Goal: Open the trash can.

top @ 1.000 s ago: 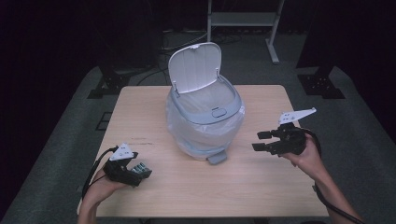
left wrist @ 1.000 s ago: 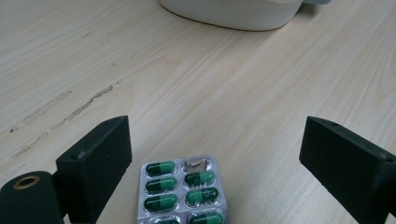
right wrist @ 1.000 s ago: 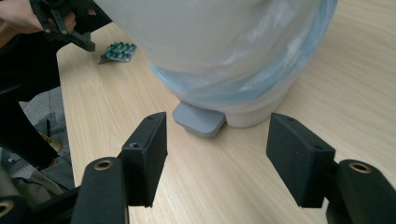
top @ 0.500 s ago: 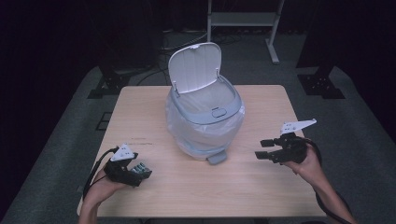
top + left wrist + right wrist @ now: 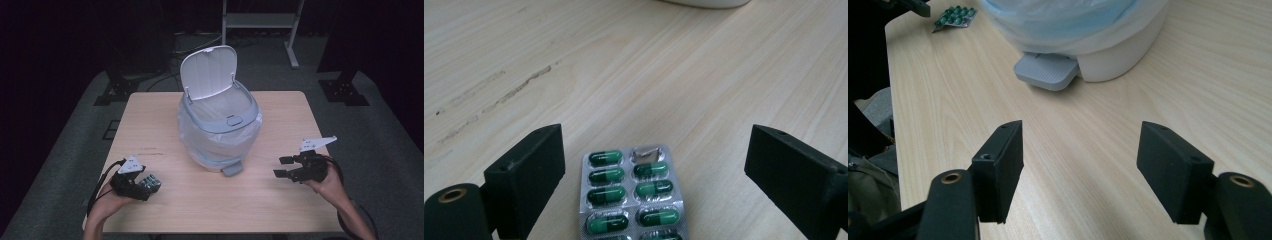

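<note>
high view looks down on the table (image 5: 280, 200) from afar — tool views skim it closely, both catching the pills (image 5: 629, 192).

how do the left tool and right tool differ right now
The left tool sits low at the table's near left with the pill blister pack lying between its jaws, ungripped. The right tool hovers at the near right, jaws around nothing, aimed toward the bin's pedal. Both are open.

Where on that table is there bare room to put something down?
Bare wood lies between the blister pack and the right gripper, along the near edge, and either side of the bin. It is crowded at the middle, by the bin's pedal, and around the left gripper.
</note>
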Tool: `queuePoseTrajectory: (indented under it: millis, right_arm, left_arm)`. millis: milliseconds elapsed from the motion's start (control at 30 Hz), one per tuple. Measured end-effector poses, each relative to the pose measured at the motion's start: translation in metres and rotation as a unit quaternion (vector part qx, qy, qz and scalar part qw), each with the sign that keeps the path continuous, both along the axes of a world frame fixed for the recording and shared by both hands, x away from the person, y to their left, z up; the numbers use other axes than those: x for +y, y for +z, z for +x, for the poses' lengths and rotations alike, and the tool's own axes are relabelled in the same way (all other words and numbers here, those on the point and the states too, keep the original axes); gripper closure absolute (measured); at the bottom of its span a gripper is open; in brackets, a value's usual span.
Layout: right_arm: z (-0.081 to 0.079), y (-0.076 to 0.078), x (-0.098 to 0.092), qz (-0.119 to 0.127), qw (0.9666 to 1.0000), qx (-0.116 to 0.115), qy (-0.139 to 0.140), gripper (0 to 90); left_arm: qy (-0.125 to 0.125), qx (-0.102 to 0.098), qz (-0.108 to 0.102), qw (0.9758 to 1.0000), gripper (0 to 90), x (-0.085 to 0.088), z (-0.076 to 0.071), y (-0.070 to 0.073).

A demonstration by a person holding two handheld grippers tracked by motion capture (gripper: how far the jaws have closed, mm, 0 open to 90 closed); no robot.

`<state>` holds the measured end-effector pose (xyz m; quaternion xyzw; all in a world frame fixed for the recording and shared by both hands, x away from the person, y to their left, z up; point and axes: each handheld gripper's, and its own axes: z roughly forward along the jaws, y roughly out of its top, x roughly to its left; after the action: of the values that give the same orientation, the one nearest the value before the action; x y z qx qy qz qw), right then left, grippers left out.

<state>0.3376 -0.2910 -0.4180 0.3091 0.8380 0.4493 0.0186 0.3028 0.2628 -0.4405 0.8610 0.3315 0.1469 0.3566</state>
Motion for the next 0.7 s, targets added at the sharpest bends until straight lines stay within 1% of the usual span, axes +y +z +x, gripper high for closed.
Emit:
queuePoseTrajectory:
  millis: [133, 300, 467, 600, 633, 700]
  right_arm:
    - [-0.001, -0.005, -0.001, 0.0, 1.0, 0.002, 0.001, 33.6]
    - [-0.004, -0.009, -0.002, -0.001, 1.0, 0.002, 0.001, 33.3]
    - [-0.006, -0.015, -0.002, 0.0, 1.0, 0.004, 0.003, 33.2]
    - [-0.007, -0.018, -0.002, 0.001, 1.0, 0.006, 0.005, 33.2]
    - [-0.007, -0.019, -0.002, 0.001, 1.0, 0.006, 0.005, 33.1]
    - [-0.008, -0.021, -0.002, 0.003, 0.9999, 0.008, 0.005, 33.1]
  left_arm:
    - [0.008, 0.006, 0.008, 0.9999, 8.3, 0.003, 0.001, -0.006]
    - [0.011, 0.016, 0.019, 0.9996, 8.3, 0.005, 0.002, -0.014]
    - [0.018, 0.023, 0.025, 0.9993, 8.4, 0.007, 0.004, -0.02]
    - [0.02, 0.028, 0.027, 0.999, 9.0, 0.009, 0.004, -0.022]
    - [0.018, 0.03, 0.027, 0.999, 11.4, 0.01, 0.004, -0.023]
    - [0.017, 0.034, 0.029, 0.9989, 13.2, 0.01, 0.004, -0.024]
